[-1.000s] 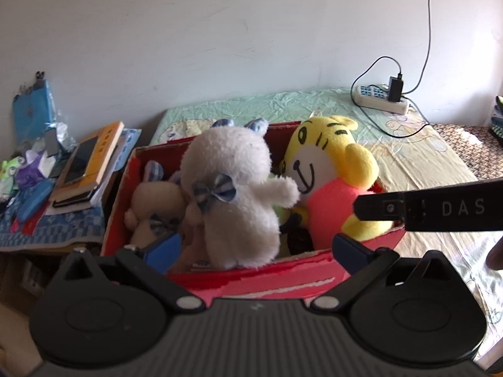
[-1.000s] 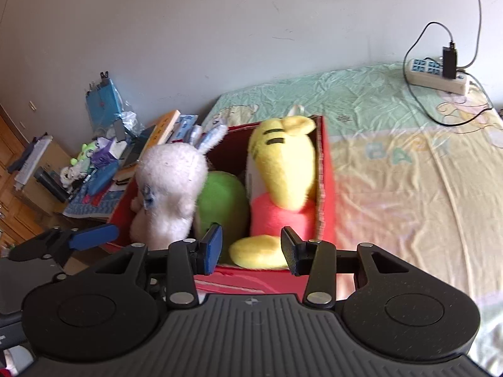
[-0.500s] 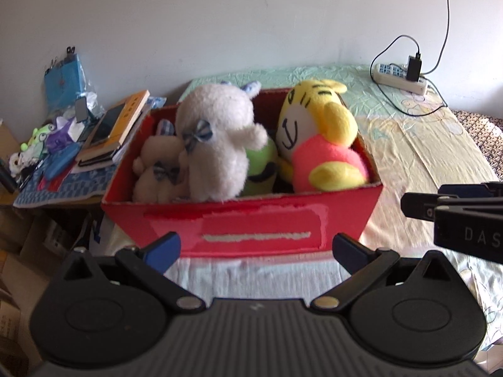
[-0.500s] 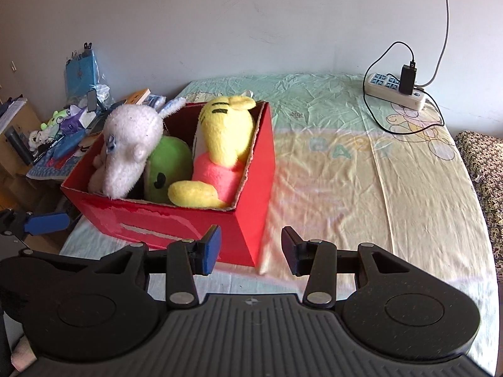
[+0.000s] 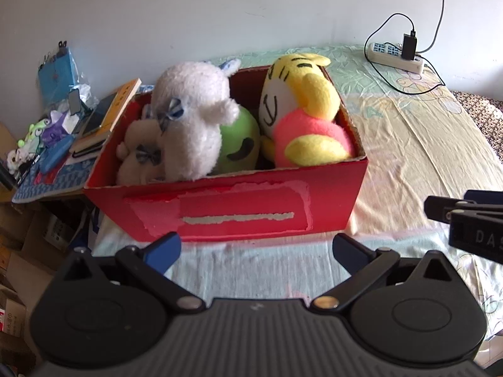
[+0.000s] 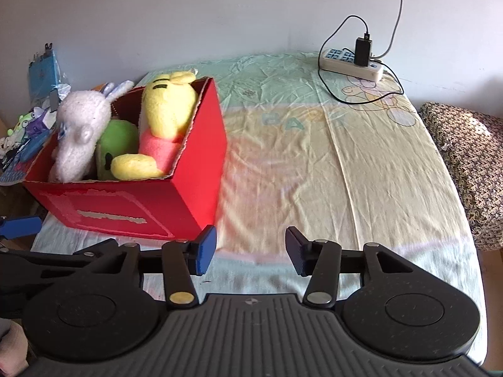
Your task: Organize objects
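Judging by what lies in view, you look close to done: four soft toys sit packed in the red box (image 5: 226, 210), centre-left in the left wrist view. The white bunny (image 5: 191, 119) leans over a smaller cream bunny (image 5: 138, 154), the green toy (image 5: 240, 146) is wedged in the middle, and the yellow tiger (image 5: 301, 116) fills the right end. No loose toy shows on the bed sheet (image 6: 314, 163), so little seems left beyond perhaps shifting the box.

Your left gripper (image 5: 256, 249) has its jaws wide apart with nothing between them, just short of the box's near wall. Your right gripper (image 6: 250, 249) is opening its jaws, also with nothing in them, and sits beside the box's right corner.

For room, the right half of the bed is open sheet up to the power strip (image 6: 352, 62) and its cable at the upper right. The box stands near the bed's left edge, close to the cluttered side desk (image 5: 47, 176) with its stack of books (image 5: 103, 116), so any push leftward risks tipping it off.
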